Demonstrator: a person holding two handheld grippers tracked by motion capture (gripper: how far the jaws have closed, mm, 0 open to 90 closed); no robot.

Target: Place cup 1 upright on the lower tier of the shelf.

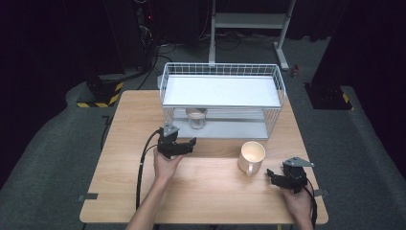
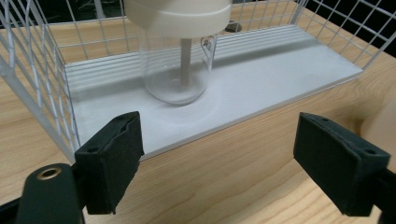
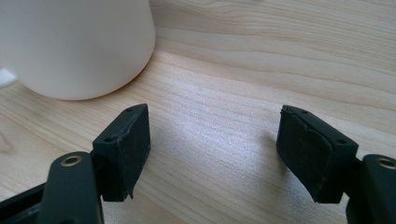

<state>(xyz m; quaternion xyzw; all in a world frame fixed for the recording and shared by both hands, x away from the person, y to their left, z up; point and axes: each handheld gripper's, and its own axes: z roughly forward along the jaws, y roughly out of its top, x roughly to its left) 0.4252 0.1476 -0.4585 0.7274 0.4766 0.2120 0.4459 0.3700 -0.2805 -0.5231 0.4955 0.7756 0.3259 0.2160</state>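
Clear glossy glass jar [image 2: 175,70] with matt cream lid; smooth glazed cream ceramic mug [image 3: 74,44]; light wood-grain desk [image 3: 243,70]; white-coated wire rack [image 1: 222,72].

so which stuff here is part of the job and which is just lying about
In the job:
- clear jar on the rack's lower shelf
- white wire rack
- left gripper, open, near the jar
- cream mug
- right gripper, open, by the mug

Lying about:
- white stand behind the table

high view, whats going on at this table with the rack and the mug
A person holds a two-jaw gripper in each hand. The left gripper sits just in front of the wire rack, jaws open and empty, with a clear lidded jar standing on the rack's lower shelf. The right gripper rests open beside the cream mug, not touching it.
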